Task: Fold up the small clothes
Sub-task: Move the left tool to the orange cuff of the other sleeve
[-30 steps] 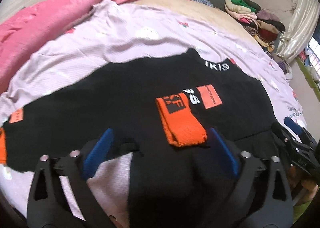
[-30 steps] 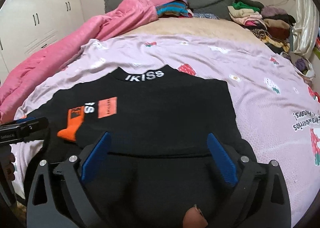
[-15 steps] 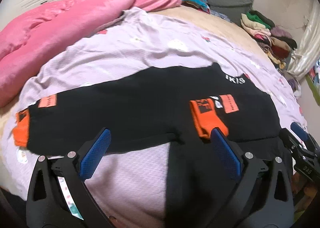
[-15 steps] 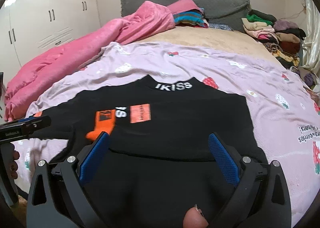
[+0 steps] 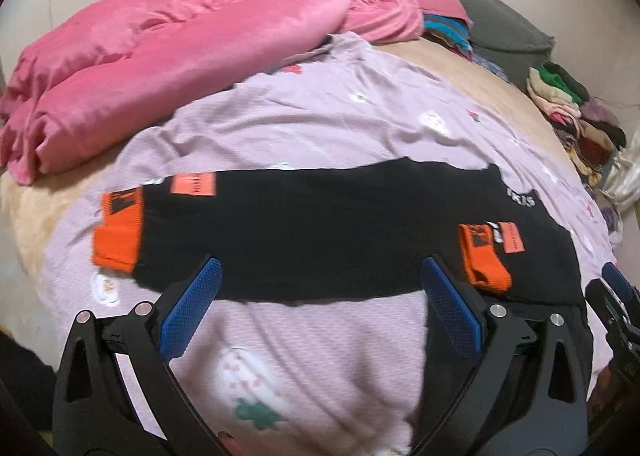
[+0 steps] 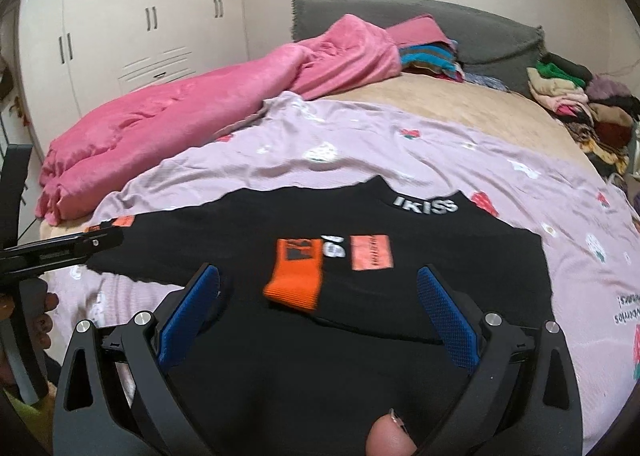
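A black sweater (image 6: pixel 400 268) with orange cuffs and a white "IKISS" collar lies flat on a lilac bedsheet (image 5: pixel 320 124). One sleeve is folded over the chest, its orange cuff (image 6: pixel 296 276) lying on the body. The other sleeve (image 5: pixel 300 224) stretches out to the left, ending in an orange cuff (image 5: pixel 118 232). My left gripper (image 5: pixel 320 296) is open and empty, above the sheet just in front of the stretched sleeve. My right gripper (image 6: pixel 316 300) is open and empty, above the sweater's lower body, near the folded cuff. The left gripper also shows in the right wrist view (image 6: pixel 60 248).
A pink blanket (image 6: pixel 200 104) lies bunched along the left and back of the bed. Folded clothes piles (image 6: pixel 580 96) sit at the back right by a grey headboard (image 6: pixel 460 32). White wardrobes (image 6: pixel 120 36) stand at the left.
The left gripper has swung left, from over the folded cuff to in front of the stretched sleeve. The right gripper has shifted left, so the folded cuff sits between its fingers.
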A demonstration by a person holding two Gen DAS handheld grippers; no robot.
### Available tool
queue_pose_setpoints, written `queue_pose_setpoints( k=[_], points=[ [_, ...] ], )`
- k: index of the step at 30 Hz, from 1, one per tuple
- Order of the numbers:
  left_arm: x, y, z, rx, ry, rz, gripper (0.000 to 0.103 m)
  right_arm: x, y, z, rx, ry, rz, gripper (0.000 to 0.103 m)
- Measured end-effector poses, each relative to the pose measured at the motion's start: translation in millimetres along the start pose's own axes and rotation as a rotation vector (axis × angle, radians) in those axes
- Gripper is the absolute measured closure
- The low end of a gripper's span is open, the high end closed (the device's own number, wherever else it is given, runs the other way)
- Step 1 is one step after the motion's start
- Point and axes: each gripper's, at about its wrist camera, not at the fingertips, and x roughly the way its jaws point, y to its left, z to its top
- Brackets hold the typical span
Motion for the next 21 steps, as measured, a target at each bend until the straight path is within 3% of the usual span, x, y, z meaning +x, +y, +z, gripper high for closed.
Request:
queue_pose_setpoints(
  k=[10, 21],
  points=[
    [-6.8, 51.4, -0.2, -0.103, -0.011, 0.075, 0.010, 17.2, 49.3, 8.7, -0.060, 0.013, 0.080, 0.004],
    [11.0, 100.5, -7.1, -0.225, 0.056, 0.119, 0.010, 35.7, 90.8, 5.5, -0.103, 0.044, 0.151, 0.004]
  ],
)
